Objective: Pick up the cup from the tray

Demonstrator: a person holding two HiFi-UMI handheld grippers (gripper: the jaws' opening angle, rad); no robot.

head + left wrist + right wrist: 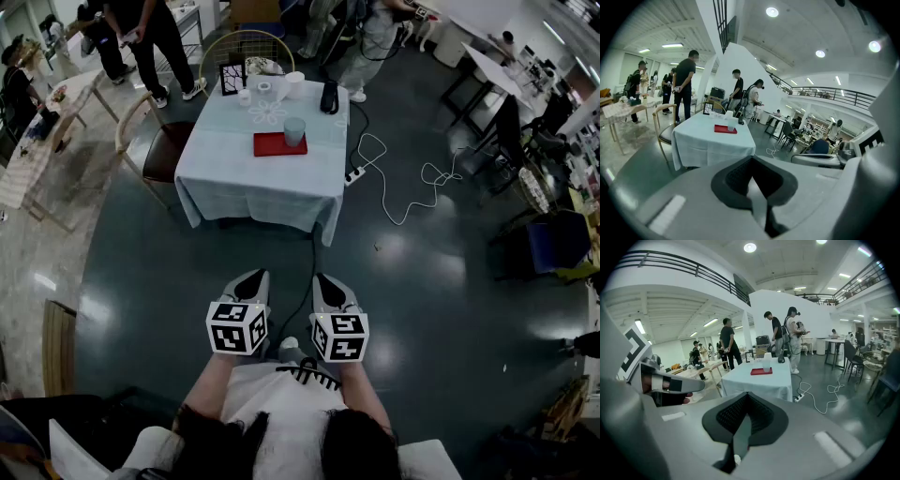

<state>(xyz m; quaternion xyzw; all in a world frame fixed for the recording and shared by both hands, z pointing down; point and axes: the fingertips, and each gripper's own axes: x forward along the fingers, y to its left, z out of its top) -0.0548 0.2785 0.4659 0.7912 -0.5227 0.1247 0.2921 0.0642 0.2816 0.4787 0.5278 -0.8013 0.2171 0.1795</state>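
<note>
A pale translucent cup point(294, 131) stands upright on the right end of a red tray point(272, 145), on a table with a light cloth point(262, 187) far ahead of me. The left gripper view shows the cup point(731, 125) and tray point(724, 130) small in the distance, as does the right gripper view, with cup point(767, 365) and tray point(760, 372). My left gripper point(250, 279) and right gripper point(327, 282) are held side by side close to my body, well short of the table. Both are shut with nothing in them.
A wooden chair point(150, 141) stands at the table's left side. A power strip point(354, 175) and white cable point(417, 192) lie on the dark floor right of the table. A black object point(329, 97), white cups point(293, 84) and a frame point(232, 78) sit at the table's far end. People stand beyond.
</note>
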